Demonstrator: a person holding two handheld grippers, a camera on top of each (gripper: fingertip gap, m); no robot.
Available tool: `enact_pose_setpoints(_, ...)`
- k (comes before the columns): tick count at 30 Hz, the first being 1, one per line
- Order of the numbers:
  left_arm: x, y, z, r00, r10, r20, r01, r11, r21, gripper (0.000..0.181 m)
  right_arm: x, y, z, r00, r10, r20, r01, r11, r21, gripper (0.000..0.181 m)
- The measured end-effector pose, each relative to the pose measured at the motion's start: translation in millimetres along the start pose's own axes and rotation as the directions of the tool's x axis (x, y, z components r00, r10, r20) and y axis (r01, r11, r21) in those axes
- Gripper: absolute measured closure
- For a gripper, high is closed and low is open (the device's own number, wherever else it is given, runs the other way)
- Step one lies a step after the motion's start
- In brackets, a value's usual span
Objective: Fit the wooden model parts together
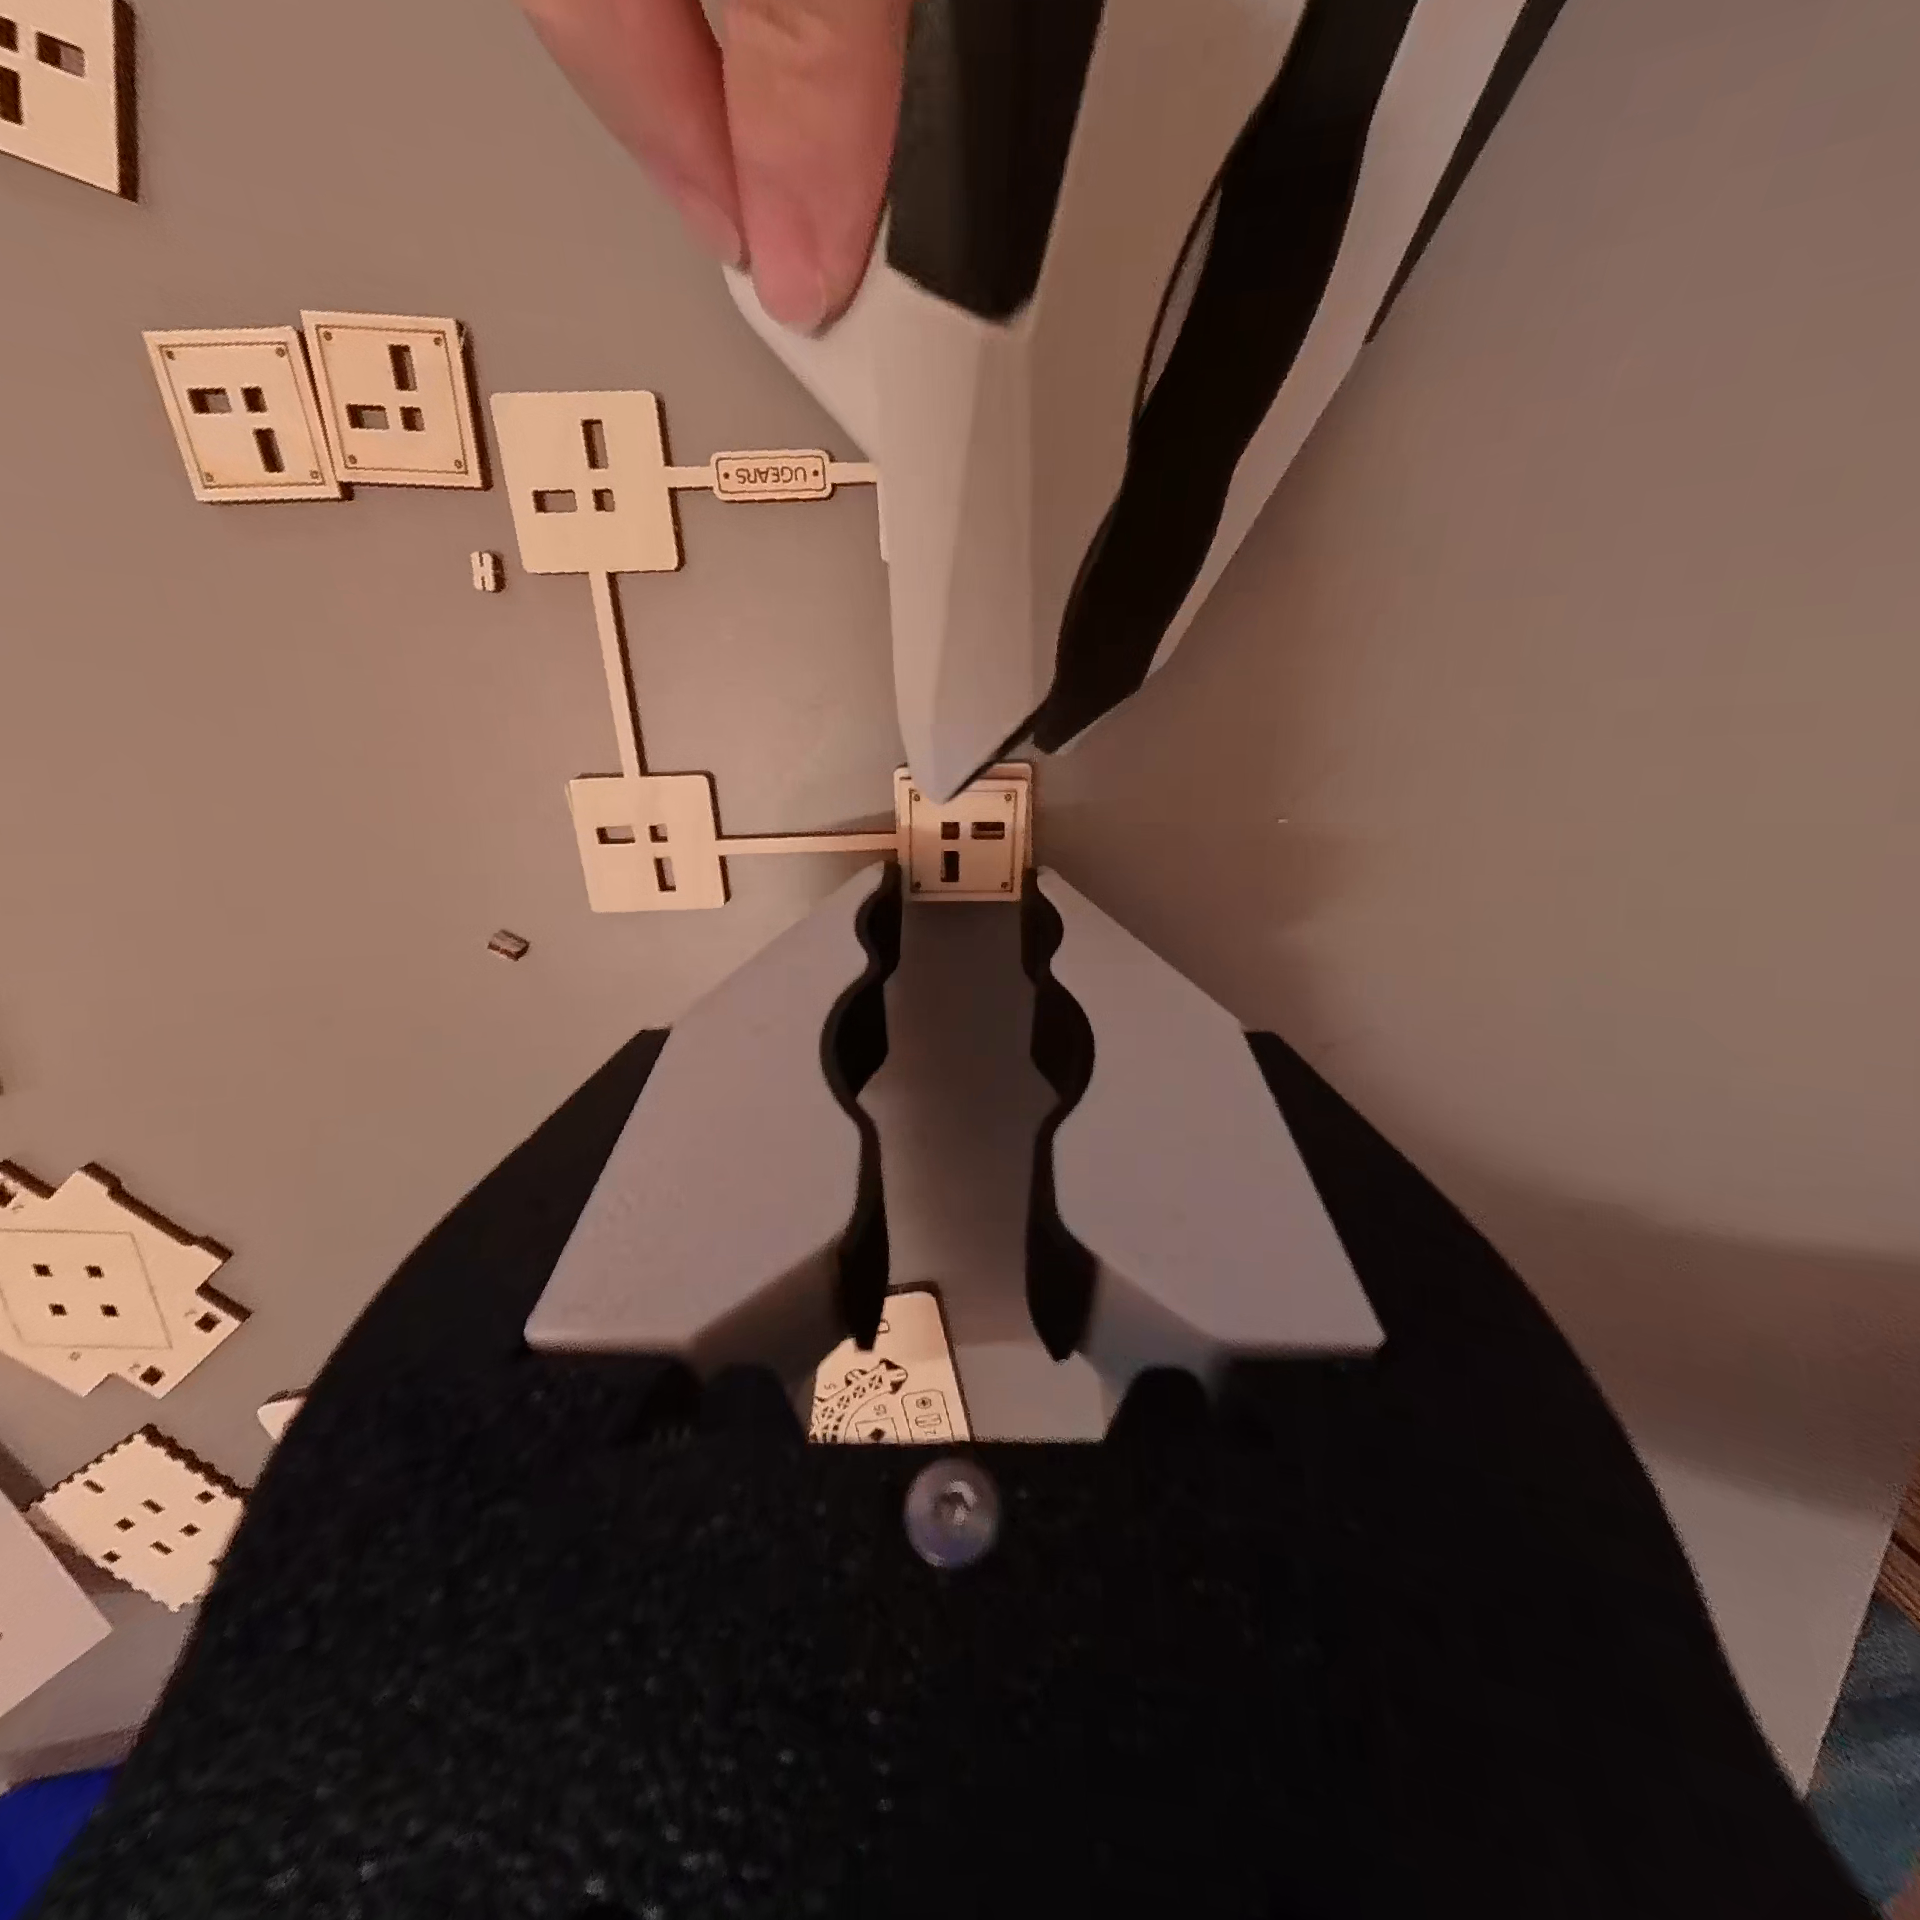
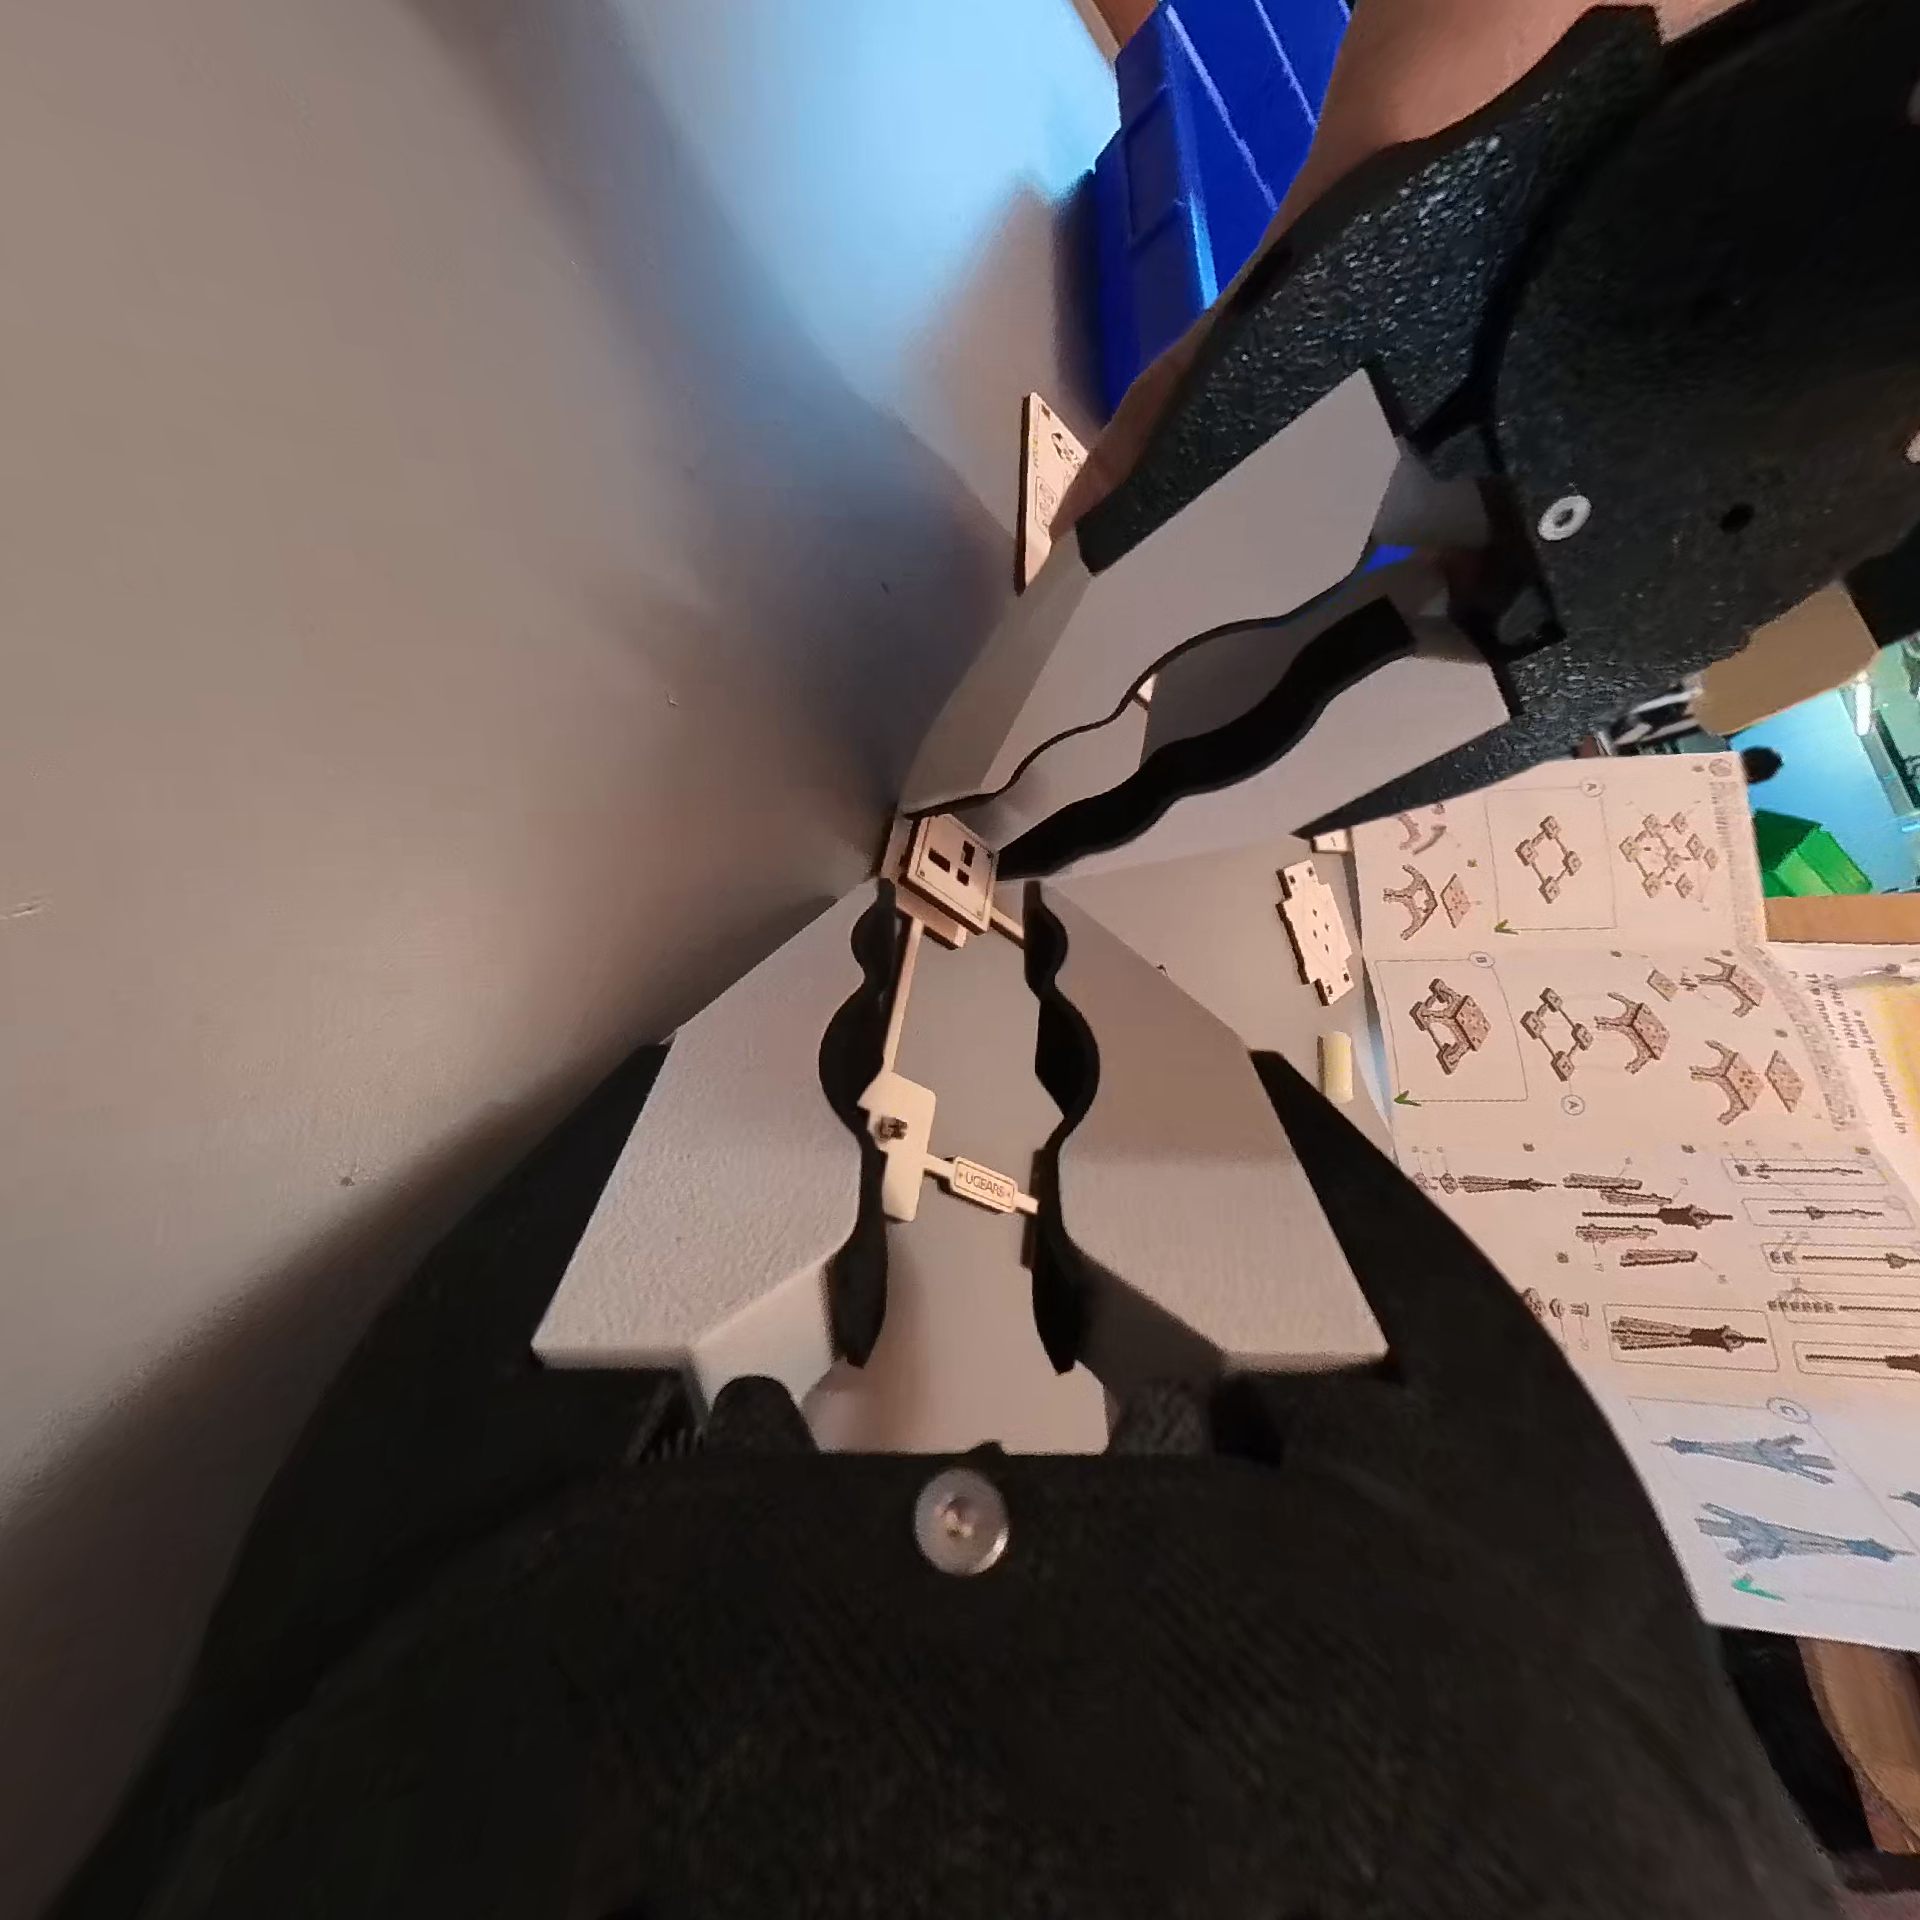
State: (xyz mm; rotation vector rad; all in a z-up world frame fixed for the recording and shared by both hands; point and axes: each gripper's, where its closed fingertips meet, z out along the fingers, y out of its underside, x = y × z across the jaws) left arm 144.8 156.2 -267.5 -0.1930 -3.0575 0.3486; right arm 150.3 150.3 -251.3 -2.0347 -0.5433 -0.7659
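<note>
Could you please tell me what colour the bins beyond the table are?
Bright blue; the bins show best in the right wrist view, at the top.

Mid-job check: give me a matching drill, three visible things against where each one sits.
1. small slotted square wooden plate
2. blue plastic bin
3. white printed instruction sheet

A. spread flat, drawings facing up
B. at the tips of left tongs and right tongs
C. background, beyond the left tongs

Pairs: 1-B, 2-C, 3-A

Workshop: blue storage bins point(image 2: 1195, 197); instruction sheet point(image 2: 1621, 1143).
</note>
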Motion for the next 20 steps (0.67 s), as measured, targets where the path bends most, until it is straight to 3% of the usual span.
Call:
enact_pose_setpoints(6, 1, 1, 0, 1.0, -0.018, 0.005, 0.018, 0.999, -0.042, 0.161, 2, 10, 11, 0.999, -0.044, 0.024, 0.045, 0.998, -0.052, 0.165)
enact_pose_setpoints(10, 1, 1, 0, 0.999, -0.032, 0.016, 0.033, 0.998, -0.062, 0.161, 8, 11, 10, 1.0, -0.001, 0.021, 0.002, 0.999, -0.048, 0.18)
enact_pose_setpoints(15, 0, 1, 0, 0.999, -0.049, 0.023, 0.05, 0.997, -0.054, 0.161, 27, 8, 3, 0.997, 0.08, -0.016, -0.08, 0.997, -0.008, 0.181)
enact_pose_setpoints(20, 1, 1, 0, 0.998, -0.055, 0.021, 0.056, 0.997, -0.046, 0.161, 24, 18, 15, 0.994, -0.109, 0.017, 0.11, 0.992, -0.068, 0.181)
